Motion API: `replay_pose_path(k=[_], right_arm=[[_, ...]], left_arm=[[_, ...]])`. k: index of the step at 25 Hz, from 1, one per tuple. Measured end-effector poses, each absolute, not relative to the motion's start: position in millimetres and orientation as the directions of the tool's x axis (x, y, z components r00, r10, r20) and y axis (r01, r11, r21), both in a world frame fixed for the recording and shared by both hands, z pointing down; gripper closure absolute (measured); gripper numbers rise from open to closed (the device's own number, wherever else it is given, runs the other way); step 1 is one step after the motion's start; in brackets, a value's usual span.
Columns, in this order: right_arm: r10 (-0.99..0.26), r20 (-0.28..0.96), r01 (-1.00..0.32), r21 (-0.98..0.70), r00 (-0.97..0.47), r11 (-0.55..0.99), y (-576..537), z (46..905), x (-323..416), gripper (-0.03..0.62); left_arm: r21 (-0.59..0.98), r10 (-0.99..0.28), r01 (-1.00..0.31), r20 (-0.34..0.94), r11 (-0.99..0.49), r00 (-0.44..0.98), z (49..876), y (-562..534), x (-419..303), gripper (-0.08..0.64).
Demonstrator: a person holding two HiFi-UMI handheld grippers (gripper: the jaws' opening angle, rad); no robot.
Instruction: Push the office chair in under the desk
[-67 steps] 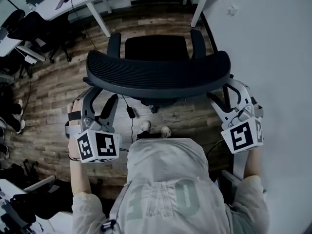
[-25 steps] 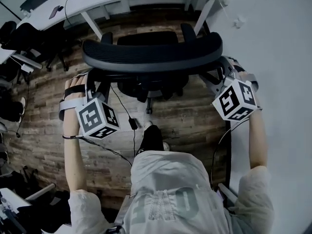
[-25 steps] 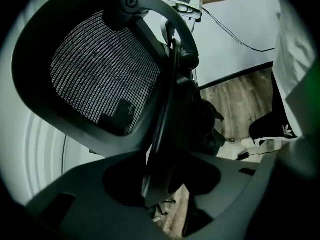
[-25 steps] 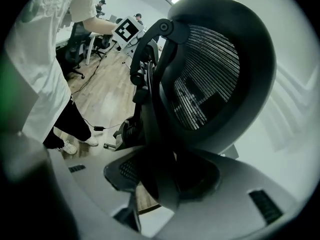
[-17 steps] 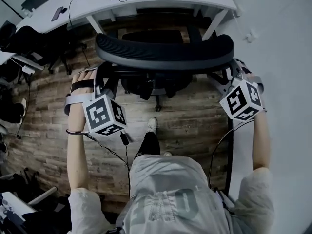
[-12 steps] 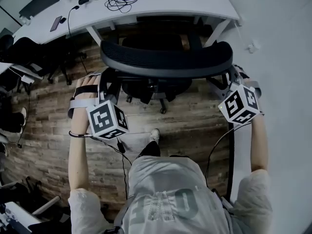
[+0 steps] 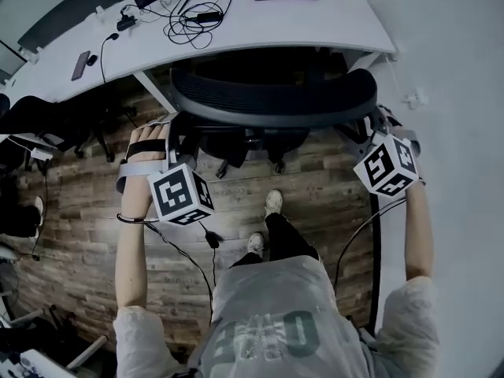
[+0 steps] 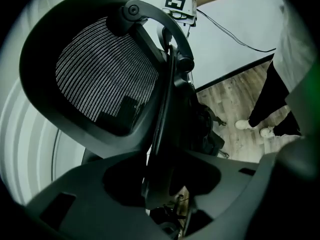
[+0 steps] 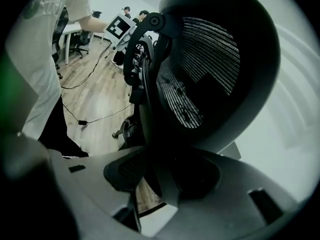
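1. The wooden floor (image 7: 71, 211) lies below and behind both pairs of jaws, under the person's shoes (image 7: 272, 203).
2. The white desk (image 7: 331, 30) stands ahead of the jaws, past the chair. A tangle of cables (image 7: 189, 14) lies on its top, well beyond the left jaws.
3. The office chair (image 7: 276, 101) sits between the two grippers. Its seat and armrests are in shadow under the desk edge, and its curved backrest is just short of that edge, right at the jaw tips.
4. The left gripper (image 7: 179, 136) is at the backrest's left end. In the left gripper view its jaws (image 8: 160, 181) are spread and straddle the dark rim of the backrest (image 8: 100, 74). Slivers of light show beside the rim, so the pads are not clamped on it.
5. The right gripper (image 7: 361, 130) is at the backrest's right end. In the right gripper view its jaws (image 9: 160, 181) are spread wide, and the frame of the backrest (image 9: 210, 59) runs up between them. Floor shows in the gap on one side, so they are released rather than clenched.
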State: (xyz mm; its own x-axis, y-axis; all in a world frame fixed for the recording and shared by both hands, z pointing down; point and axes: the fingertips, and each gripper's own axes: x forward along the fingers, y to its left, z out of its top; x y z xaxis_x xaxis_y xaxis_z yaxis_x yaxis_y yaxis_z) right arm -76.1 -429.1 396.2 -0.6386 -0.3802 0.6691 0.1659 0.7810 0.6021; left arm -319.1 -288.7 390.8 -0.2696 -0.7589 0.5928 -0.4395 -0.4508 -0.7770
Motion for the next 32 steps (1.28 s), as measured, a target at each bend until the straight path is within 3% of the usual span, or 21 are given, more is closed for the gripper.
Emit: replay_pose_path(k=[18,32], right_arm=[[-0.338,0.645,0.202,0.615,-0.686,0.763,-620,391,-200,0.408],[-0.302,0.653,0.216,0.589,-0.694,0.779,-680,390,-235,0.410]], left_arm=[[-0.781,-0.716,-0.459,0.600,-0.425,-0.357,389,-479,-444,0.365],[-0.783,-0.754,-0.448,0.586,-0.431,-0.298,388,-532,-474,0.367]])
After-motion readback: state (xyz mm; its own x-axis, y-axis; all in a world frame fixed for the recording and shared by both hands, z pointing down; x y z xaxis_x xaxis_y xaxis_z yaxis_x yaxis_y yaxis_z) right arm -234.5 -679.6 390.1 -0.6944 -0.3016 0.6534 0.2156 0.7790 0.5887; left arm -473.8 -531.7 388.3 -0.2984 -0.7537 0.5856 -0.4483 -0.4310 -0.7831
